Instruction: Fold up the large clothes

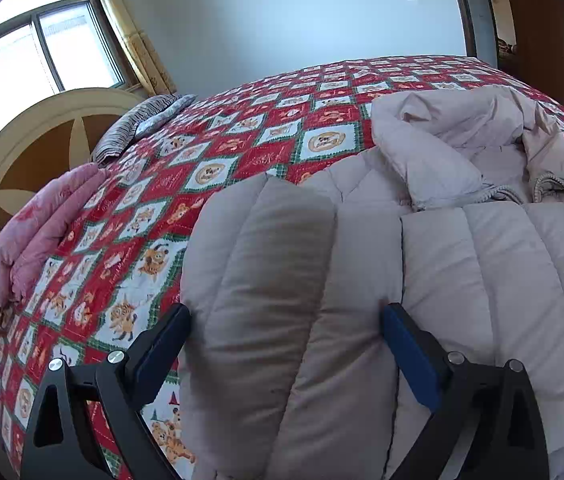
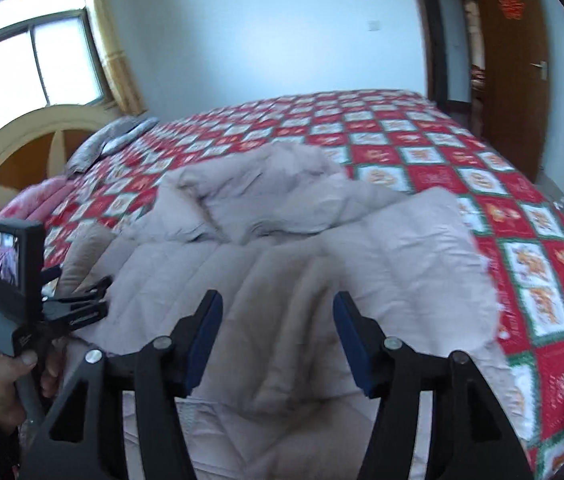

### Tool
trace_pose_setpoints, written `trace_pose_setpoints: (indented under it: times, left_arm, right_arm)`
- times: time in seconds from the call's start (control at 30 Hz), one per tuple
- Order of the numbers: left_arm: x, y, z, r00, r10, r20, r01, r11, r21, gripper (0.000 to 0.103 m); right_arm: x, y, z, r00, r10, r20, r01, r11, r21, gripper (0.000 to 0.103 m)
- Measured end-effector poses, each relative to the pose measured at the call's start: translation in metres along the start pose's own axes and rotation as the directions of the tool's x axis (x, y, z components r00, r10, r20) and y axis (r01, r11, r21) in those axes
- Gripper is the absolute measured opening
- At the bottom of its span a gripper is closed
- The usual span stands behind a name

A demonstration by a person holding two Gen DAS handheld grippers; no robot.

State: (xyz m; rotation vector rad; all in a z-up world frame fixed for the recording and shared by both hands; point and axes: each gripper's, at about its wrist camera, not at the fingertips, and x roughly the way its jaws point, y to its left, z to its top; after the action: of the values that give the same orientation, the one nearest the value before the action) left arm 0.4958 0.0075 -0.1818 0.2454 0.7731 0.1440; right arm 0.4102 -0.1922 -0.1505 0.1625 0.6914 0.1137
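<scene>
Red-and-white checked bear-print quilt [image 1: 242,152] covers bed; pink folded blanket [image 1: 38,236] and grey striped pillow [image 1: 142,124] near cream-and-brown arched headboard [image 1: 42,140].

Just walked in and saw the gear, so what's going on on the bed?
A person with a gripper in each hand is working on a beige puffer coat lying on the patterned bedspread. The left gripper is open, its fingers straddling a padded section at the coat's near edge. The right gripper is open too, over the coat's near part. The coat looks rumpled at its far end, not neatly folded yet.
</scene>
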Motion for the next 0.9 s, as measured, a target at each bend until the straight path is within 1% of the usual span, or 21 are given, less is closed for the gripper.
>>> trace_pose_setpoints:
  times: [0.1,0.17,0.27,0.37,0.5,0.9]
  left_arm:
    - [0.006,0.001,-0.005,1.0,-0.004,0.003,0.004,1.0,-0.018,0.098]
    - [0.007,0.002,-0.008,1.0,-0.006,0.005,0.006,1.0,-0.024,0.099]
    - [0.01,0.004,-0.01,1.0,-0.018,-0.002,0.018,0.999,-0.037,0.101]
    - [0.015,0.006,-0.01,0.999,-0.034,-0.012,0.034,0.998,-0.051,0.102]
    - [0.016,0.008,-0.011,0.999,-0.047,-0.016,0.046,0.997,-0.063,0.102]
    - [0.02,0.007,-0.013,0.999,-0.047,-0.026,0.046,0.997,-0.066,0.102]
  right_arm:
    - [0.031,0.01,-0.009,0.997,0.001,-0.077,-0.003,0.999,-0.032,0.061]
    - [0.045,0.013,-0.017,0.995,-0.03,-0.096,0.025,0.998,-0.055,0.061]
    - [0.05,0.012,-0.029,0.995,-0.021,-0.102,0.016,0.999,-0.048,0.061]
    - [0.052,0.01,-0.031,0.993,-0.018,-0.113,0.014,0.999,-0.043,0.061]
    - [0.057,0.013,-0.034,0.992,-0.036,-0.124,0.029,0.998,-0.057,0.061]
    - [0.063,0.021,-0.038,0.987,-0.092,-0.134,0.079,0.991,-0.104,0.062]
